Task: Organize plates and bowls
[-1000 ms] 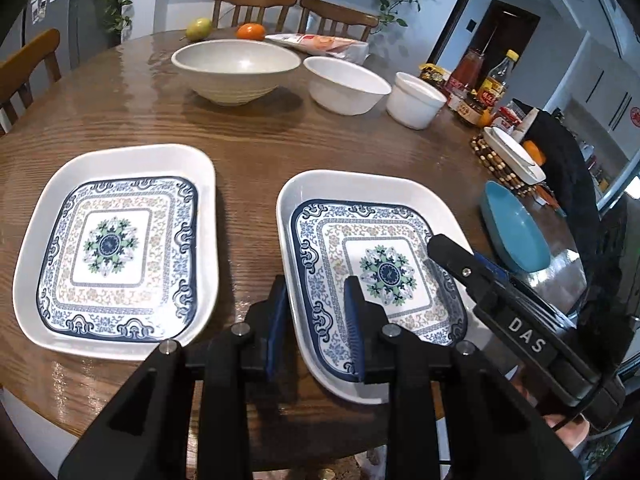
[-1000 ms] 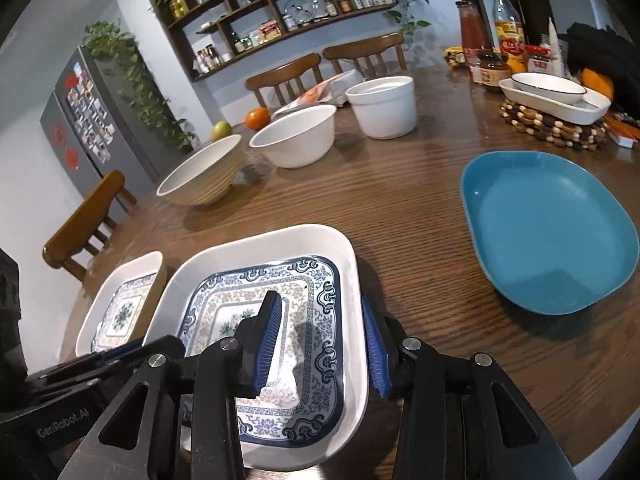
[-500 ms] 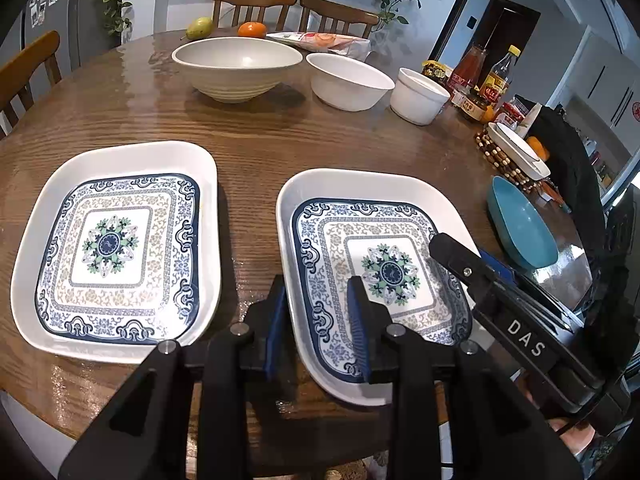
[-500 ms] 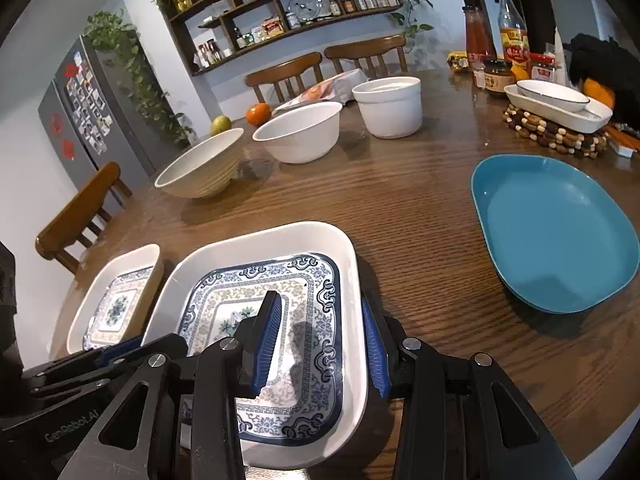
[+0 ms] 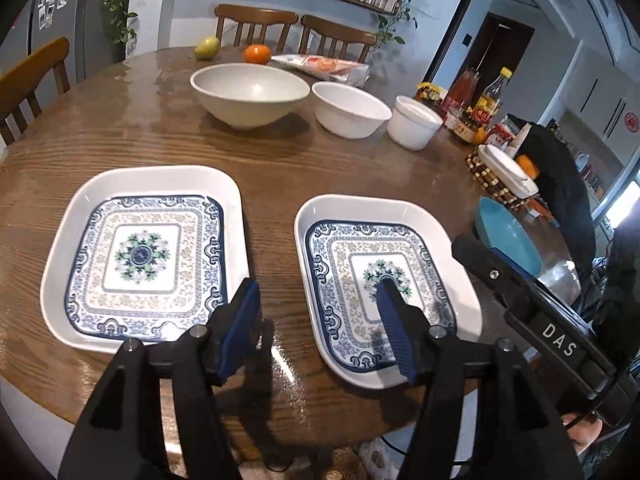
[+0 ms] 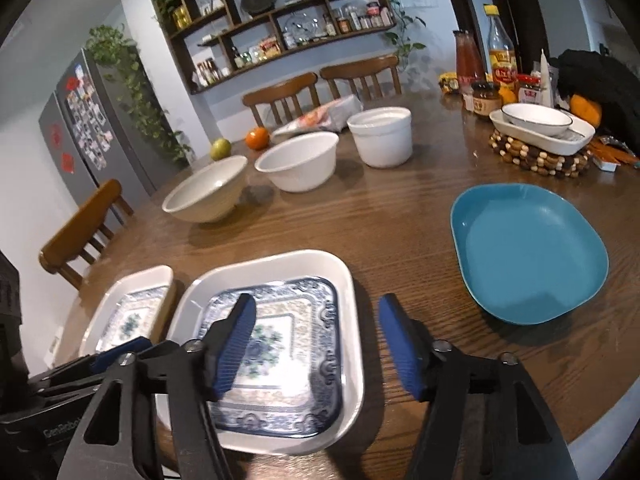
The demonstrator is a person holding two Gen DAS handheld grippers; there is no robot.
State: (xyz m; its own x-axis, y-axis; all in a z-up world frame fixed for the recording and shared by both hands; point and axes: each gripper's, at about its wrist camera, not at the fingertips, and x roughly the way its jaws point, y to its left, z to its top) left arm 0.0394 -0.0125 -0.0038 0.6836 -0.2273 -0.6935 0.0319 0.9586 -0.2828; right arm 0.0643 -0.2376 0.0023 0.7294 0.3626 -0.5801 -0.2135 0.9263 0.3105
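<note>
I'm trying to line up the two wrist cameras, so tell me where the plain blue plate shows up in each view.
Left wrist view: the blue plate sits at the right edge, partly hidden behind the right gripper.
Right wrist view: the blue plate lies in full view, right of centre.
Shared landmark: the patterned plate just left of it, under both grippers' fingers.

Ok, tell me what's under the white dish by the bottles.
A beaded wooden trivet sits under the white dish; a smaller white bowl rests inside it. The trivet's middle is covered.
</note>
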